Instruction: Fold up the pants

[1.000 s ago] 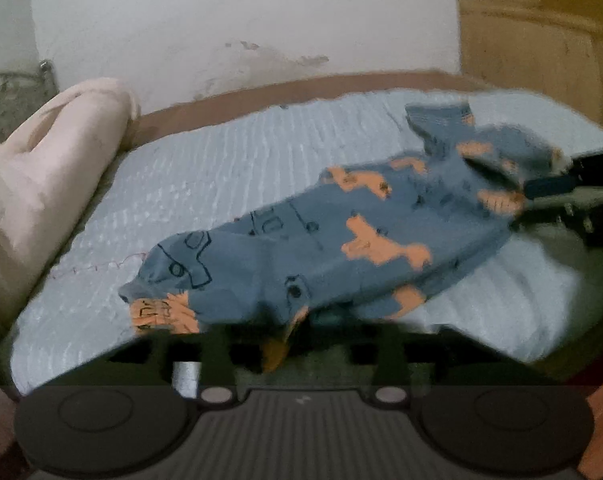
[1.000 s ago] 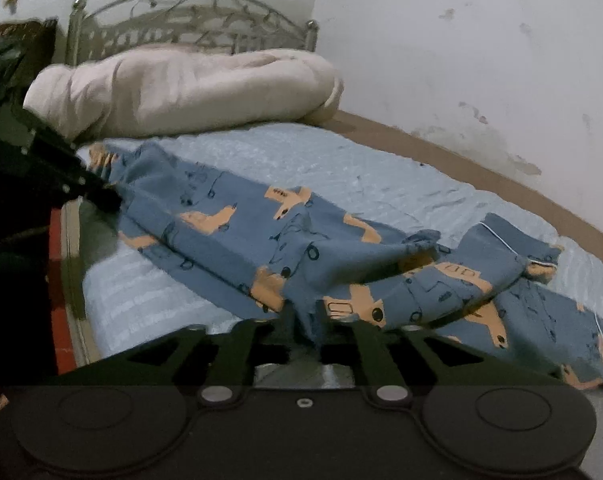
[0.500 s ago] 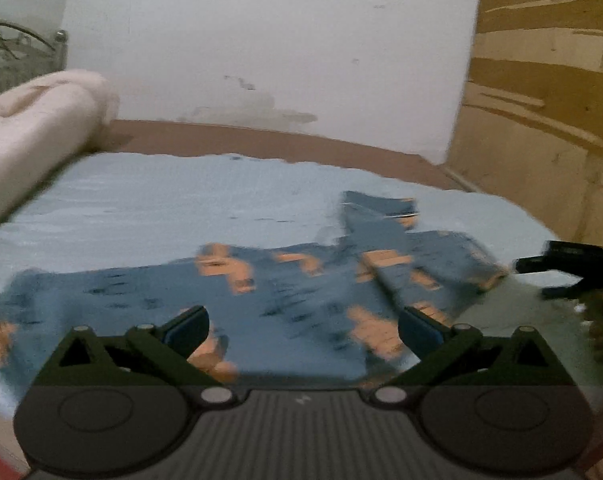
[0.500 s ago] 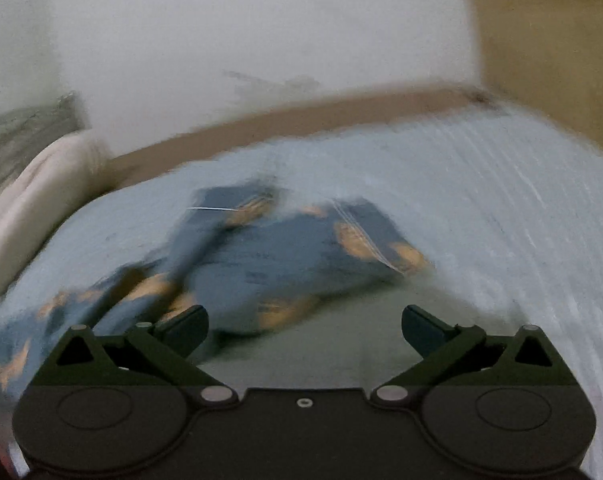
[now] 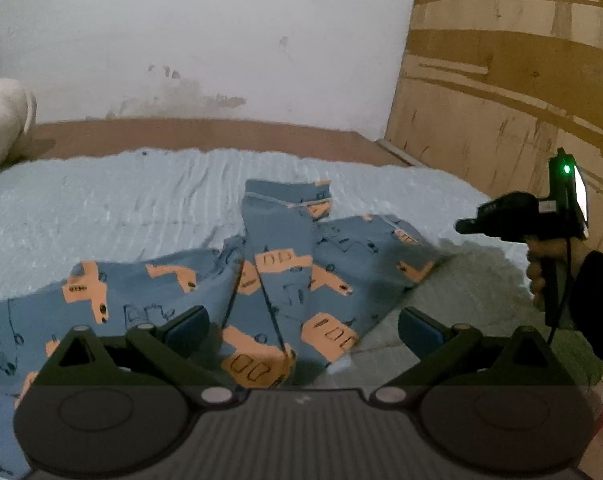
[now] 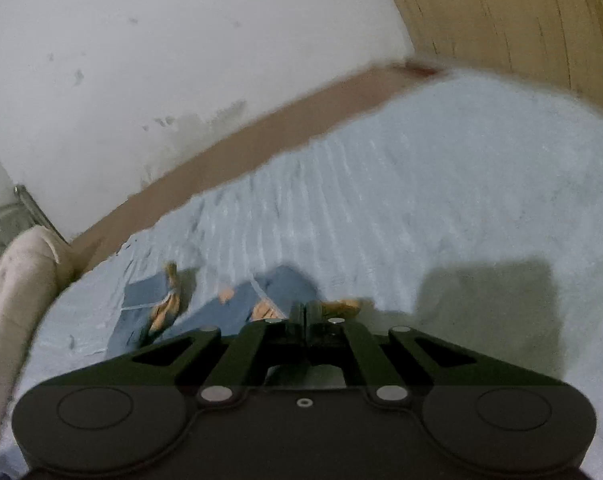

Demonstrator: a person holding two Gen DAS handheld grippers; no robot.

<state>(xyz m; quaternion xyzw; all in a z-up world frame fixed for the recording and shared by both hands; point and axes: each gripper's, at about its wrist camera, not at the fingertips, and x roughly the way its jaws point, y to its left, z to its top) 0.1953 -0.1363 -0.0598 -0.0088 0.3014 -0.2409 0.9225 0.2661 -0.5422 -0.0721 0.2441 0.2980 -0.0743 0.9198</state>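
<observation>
Left wrist view: blue cotton pants with orange trucks [image 5: 285,280] lie crumpled mid-frame on the pale blue bedspread [image 5: 121,196]; left tool [image 5: 301,330] gapes; right tool [image 6: 305,316] is closed, apparently empty; each should pinch a hem.

A pale blue ribbed bedspread [image 5: 141,196] covered the bed, a cream rolled blanket [image 6: 17,288] lay at its head, and a stained white wall [image 5: 205,40] met a wooden panel [image 5: 501,92].

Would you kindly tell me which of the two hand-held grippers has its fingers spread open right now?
The left hand-held gripper: its blue-padded fingers stand wide apart over the pants. The right hand-held gripper has its fingers pressed together.
</observation>
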